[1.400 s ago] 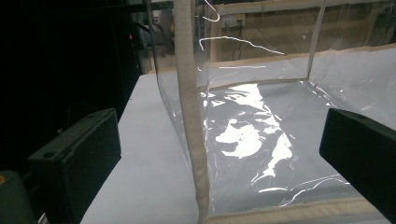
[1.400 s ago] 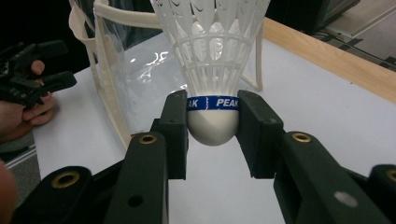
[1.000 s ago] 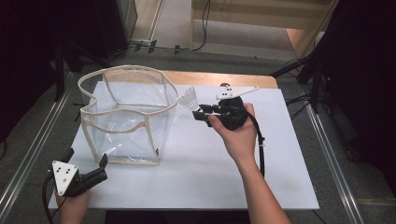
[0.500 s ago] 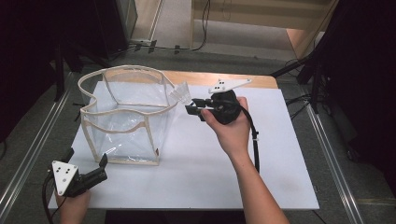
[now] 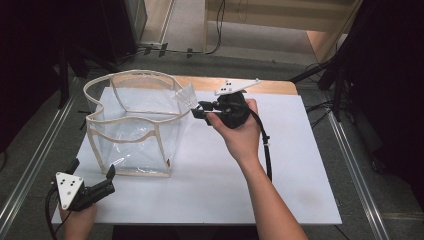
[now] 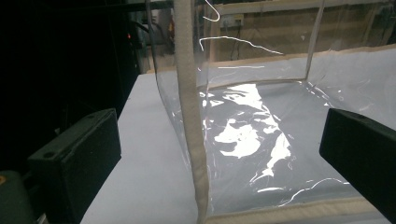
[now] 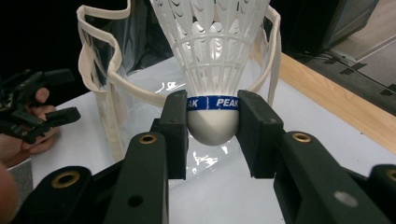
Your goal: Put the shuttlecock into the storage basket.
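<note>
Clear, crinkled plastic forms the walls of a boxy open-topped bag edged in cream fabric tape, standing at centre left of the high view on the white desk. Just right of its rim, the right claw is clamped on the rounded white cork of a white plastic shuttlecock; its ribbed, net-like skirt points toward the bag. A blue band around the cork reads "PEAK" twice, one partly hidden by a jaw. At lower left of the high view, the left claw hovers with its black jaws apart, facing the bag's taped corner seam.
</note>
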Demonstrator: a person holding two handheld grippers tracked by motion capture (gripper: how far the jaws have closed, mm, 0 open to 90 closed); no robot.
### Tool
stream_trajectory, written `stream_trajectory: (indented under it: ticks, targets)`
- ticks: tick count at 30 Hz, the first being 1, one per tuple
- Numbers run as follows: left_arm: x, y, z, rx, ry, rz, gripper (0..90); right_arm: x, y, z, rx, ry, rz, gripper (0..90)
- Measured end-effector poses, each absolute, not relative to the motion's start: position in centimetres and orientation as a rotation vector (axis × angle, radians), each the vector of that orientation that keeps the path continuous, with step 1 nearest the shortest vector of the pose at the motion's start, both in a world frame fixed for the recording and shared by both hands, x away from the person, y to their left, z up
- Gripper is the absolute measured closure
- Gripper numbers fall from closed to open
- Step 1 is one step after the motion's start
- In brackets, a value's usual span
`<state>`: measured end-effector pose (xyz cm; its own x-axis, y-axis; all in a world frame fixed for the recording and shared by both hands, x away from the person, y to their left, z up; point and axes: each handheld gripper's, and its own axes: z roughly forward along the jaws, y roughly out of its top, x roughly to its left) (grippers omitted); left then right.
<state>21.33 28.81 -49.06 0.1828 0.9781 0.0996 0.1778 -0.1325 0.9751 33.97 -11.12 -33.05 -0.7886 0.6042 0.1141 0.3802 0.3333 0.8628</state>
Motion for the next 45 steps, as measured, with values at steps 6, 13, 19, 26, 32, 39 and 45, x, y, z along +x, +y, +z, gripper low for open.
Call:
stream_trajectory:
  ticks: [6, 13, 19, 26, 32, 39, 45]
  targets:
    - [21.3, 28.8, -49.1, 1.515, 1.156, 1.069, 0.0, 34.4, -10.4, -33.1, 0.895, 2.369, 1.444, 62.9]
    - [21.3, 28.8, -49.0, 1.513, 1.160, 1.065, 0.0, 34.9, -9.7, -33.0, 0.885, 2.372, 1.450, 62.9]
    - [21.3, 28.8, -49.1, 1.513, 1.156, 1.065, 0.0, 35.3, -9.0, -33.0, 0.888, 2.372, 1.444, 62.9]
    - [21.3, 28.8, -49.1, 1.515, 1.155, 1.067, 0.0, 35.8, -8.2, -33.2, 0.886, 2.373, 1.445, 62.9]
    - [21.3, 28.8, -49.1, 1.515, 1.153, 1.067, 0.0, 35.9, -7.7, -33.3, 0.899, 2.319, 1.404, 60.5]
    - [21.3, 28.8, -49.1, 1.514, 1.154, 1.066, 0.0, 35.3, -8.9, -32.8, 0.882, 2.260, 1.507, 8.1]
    - [21.3, 28.8, -49.1, 1.519, 1.156, 1.068, 0.0, 34.6, -10.5, -33.7, 0.882, 2.271, 1.506, 0.0]
